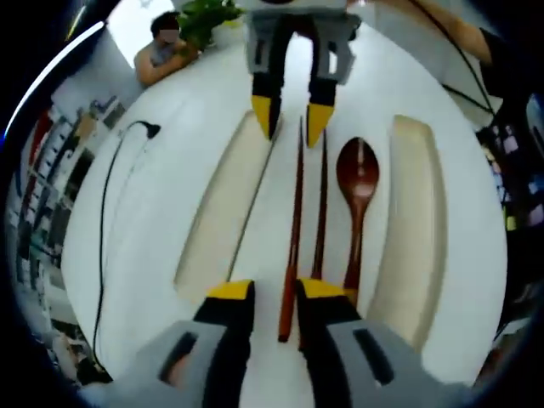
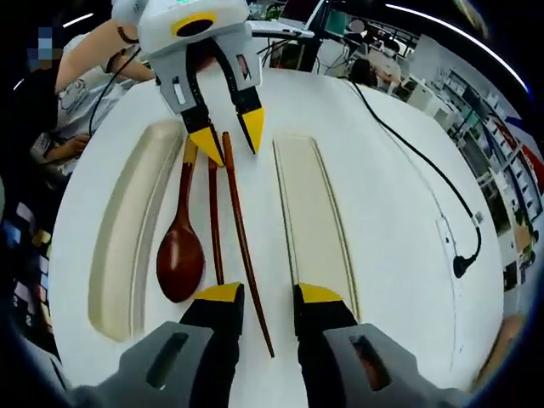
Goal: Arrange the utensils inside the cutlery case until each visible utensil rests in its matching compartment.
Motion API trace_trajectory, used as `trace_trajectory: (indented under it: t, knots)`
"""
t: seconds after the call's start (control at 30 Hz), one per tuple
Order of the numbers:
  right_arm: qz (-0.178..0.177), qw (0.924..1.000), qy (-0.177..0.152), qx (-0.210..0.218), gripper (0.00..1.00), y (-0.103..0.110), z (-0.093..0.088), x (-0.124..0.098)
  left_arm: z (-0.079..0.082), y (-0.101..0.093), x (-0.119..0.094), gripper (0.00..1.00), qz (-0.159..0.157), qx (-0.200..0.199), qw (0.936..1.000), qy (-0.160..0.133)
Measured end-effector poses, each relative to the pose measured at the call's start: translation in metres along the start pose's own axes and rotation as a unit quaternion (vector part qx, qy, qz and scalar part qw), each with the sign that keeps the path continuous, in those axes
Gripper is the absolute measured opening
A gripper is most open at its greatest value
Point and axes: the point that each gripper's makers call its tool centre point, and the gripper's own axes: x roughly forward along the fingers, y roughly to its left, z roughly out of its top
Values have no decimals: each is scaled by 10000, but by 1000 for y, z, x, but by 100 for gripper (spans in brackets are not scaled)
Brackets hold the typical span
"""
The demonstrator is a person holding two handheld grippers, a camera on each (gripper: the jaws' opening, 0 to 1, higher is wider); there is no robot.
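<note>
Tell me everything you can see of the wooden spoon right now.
The wooden spoon looks like dark reddish-brown glossy wood, with an oval bowl and a slim straight handle. It lies flat on the white table between the chopsticks and one long cream case half, beside both. Neither hand-held gripper holds it.

Spoon (image 1: 358,183) and chopsticks (image 1: 306,229) between trays (image 1: 217,212)

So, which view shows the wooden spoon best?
The right gripper view: the wooden spoon lies almost whole there, with only its handle tip behind the left gripper. In the left gripper view, the spoon has its handle end hidden by that gripper's jaw.
</note>
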Motion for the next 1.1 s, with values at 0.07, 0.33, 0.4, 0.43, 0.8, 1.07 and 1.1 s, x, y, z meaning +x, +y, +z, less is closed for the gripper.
trace_trajectory:
  t: [0.07,0.33,0.4,0.43,0.8,1.07,1.1]
  knots:
    - [42,10000,2,62,21,1,0,2,0,-1,1,19,-74,-104,9999,-1]
    - [321,9991,221,192,12,9,-3,3,0,-5,3,10,-491,-385,9981,13]
    - [349,9988,233,250,11,9,-3,3,0,-5,3,9,-584,-440,9973,22]
    - [376,9985,238,306,11,9,-3,3,0,-4,3,9,-598,-453,9972,13]
    - [415,9973,602,105,9,13,-2,5,3,-6,5,7,-836,-337,9951,411]
    - [255,9994,125,-176,2,13,0,6,3,-9,5,7,-759,-66,9964,370]
    - [243,9995,90,-199,2,14,0,6,2,-9,4,6,-750,-37,9965,369]
